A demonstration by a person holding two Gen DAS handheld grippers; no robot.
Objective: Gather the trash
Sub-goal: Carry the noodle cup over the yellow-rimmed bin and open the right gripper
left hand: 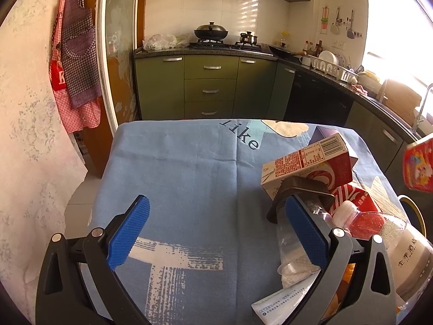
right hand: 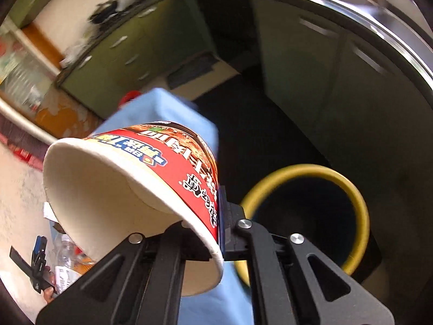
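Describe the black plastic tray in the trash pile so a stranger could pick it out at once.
Start at the blue tablecloth and go to the heap of trash along its right side. The black plastic tray leans at the heap's near left edge, against a red-and-white carton, just past the open left gripper. It is the only black, ridged-rim piece among red, white and clear packaging.

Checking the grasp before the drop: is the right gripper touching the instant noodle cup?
Touching. The right wrist view shows the right gripper clamped on the instant noodle cup wall at its rim.
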